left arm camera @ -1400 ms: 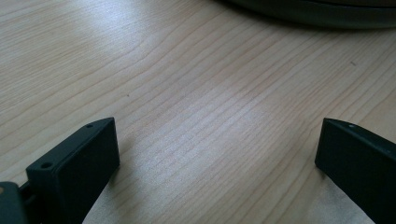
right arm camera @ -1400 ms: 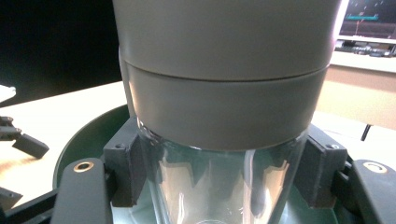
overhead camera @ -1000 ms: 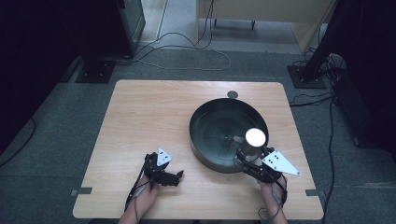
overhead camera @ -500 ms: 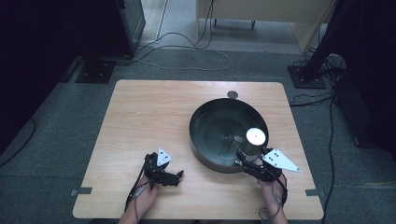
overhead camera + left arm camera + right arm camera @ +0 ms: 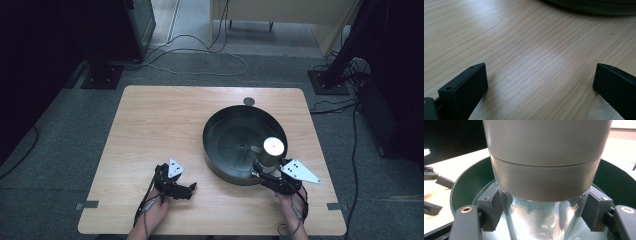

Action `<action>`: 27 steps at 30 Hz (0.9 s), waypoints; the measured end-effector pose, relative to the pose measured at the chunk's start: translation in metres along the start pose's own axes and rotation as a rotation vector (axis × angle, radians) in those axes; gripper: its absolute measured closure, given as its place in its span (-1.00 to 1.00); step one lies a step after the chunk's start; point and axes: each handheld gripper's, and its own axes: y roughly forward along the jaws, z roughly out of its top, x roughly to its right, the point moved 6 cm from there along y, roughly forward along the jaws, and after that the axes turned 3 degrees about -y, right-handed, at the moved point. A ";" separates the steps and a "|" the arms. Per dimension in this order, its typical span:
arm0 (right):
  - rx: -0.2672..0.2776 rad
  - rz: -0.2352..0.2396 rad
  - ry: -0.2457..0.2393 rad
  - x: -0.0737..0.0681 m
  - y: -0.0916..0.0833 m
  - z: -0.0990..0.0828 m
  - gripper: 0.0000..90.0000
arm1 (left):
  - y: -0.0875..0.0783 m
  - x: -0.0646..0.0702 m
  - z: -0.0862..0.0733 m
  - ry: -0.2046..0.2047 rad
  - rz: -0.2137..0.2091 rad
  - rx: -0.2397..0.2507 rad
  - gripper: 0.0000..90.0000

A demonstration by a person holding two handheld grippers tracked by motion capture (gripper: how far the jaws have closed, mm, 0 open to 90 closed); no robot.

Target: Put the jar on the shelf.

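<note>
Right gripper [image 5: 261,169] sits at the near rim of the dark green bowl [image 5: 220,125], which stands on the right half of the bench [image 5: 165,115]. Between its jaws I see a clear glass jar [image 5: 541,220] with a broad grey lid [image 5: 546,142], standing upright inside the bowl near its right wall. The jaws have just been opening; they flank the glass below the lid, and I cannot tell whether the pads are touching it. I judge the jar stiff, slippery and breakable, fairly light if empty; best hold is on the glass wall just under the lid, whose overhang would stop a slip. Left gripper [image 5: 192,188] rests on the bench, jaws wide open, nothing between them.
</note>
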 end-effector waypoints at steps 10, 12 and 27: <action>-0.049 0.017 -0.003 0.002 -0.002 -0.003 -0.51 | 0.000 0.000 0.000 0.001 0.000 0.000 -1.00; -0.061 0.016 -0.010 0.002 -0.002 -0.004 -0.53 | 0.000 0.000 0.000 0.001 0.000 0.000 -1.00; -0.104 0.040 -0.031 0.005 -0.008 -0.008 -0.59 | 0.000 0.000 0.000 0.001 0.000 0.000 -1.00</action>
